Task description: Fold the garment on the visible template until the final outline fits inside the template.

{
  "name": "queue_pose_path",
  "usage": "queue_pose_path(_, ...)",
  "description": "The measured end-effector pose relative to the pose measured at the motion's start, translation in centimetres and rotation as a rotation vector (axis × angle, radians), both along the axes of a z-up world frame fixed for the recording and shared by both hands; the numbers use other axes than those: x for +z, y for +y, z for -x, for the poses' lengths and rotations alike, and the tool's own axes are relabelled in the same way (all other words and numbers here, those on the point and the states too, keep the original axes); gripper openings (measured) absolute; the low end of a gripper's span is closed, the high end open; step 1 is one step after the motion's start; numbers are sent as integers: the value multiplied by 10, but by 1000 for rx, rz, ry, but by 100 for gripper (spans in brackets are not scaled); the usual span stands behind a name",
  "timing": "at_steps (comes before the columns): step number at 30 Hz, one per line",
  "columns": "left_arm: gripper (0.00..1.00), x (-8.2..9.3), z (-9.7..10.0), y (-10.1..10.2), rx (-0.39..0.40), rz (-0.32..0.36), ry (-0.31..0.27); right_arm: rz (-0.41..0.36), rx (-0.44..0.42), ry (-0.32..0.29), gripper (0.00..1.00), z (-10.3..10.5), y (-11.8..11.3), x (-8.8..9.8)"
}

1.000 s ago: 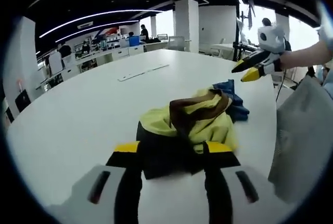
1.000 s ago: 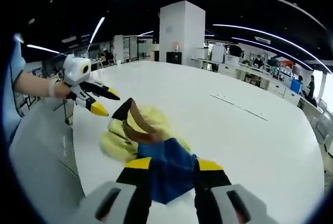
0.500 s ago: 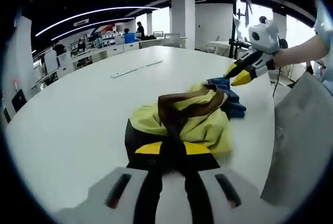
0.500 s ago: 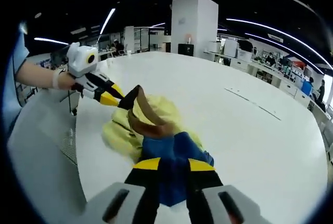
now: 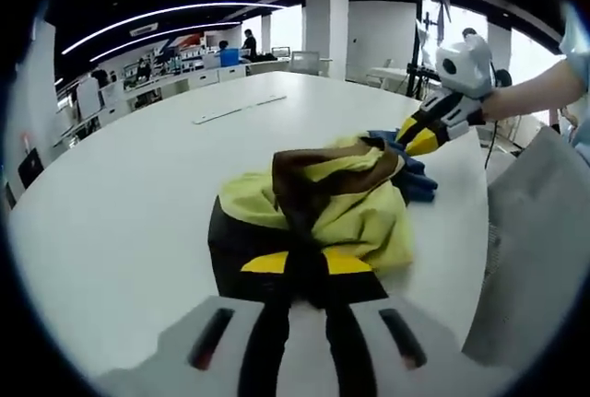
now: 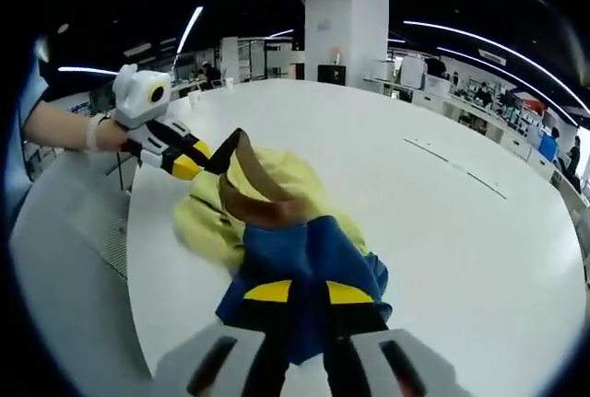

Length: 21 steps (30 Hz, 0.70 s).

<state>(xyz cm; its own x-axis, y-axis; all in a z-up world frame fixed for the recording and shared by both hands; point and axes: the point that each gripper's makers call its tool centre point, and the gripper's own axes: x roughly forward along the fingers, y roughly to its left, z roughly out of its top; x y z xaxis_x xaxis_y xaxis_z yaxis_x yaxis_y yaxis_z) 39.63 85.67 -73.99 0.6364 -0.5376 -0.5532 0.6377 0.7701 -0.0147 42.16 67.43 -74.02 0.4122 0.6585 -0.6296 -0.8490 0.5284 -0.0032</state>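
From my left gripper view, the crumpled yellow, brown, black and blue fabric garment [image 5: 323,199] lay heaped on the broad, rounded white table [image 5: 120,194], just ahead of my left gripper [image 5: 304,263]. Its yellow-tipped jaws were drawn together on the black edge of the garment at 6 o'clock. At 2 o'clock the right gripper [image 5: 412,136] reached in with its tips on the blue part of the cloth. A pale grey panel [image 5: 535,240] stood off the table's edge at 3 o'clock. A thin light strip [image 5: 238,109] lay flat on the table at 11 o'clock, well apart from the garment.

In my right gripper view, the right gripper [image 6: 301,294] had its jaws pinched on the blue fabric at 6 o'clock, and the garment [image 6: 267,199] stretched away toward 10 o'clock, where the left gripper [image 6: 198,162] met its black corner. The table [image 6: 442,222] ran smooth and bare to the right.

The room was a large open office: square white columns [image 6: 346,24], long curved ceiling light strips [image 5: 166,24], desks and seated people [image 5: 226,52] in the distance.
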Motion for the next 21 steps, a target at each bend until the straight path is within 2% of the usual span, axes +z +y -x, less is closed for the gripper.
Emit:
queue_pose_path(9, 6, 3, 5, 7, 22, -3, -5, -25, -7, -15, 4, 12, -2, 11)
queue_pose_path(15, 5, -4, 3, 9, 35, -9, 18, -20, -44, 2, 3, 8, -9, -1)
queue_pose_path(21, 4, -11, 3, 4, 16, -28, 29, -9, -50, 6, 3, 3, -6, -9)
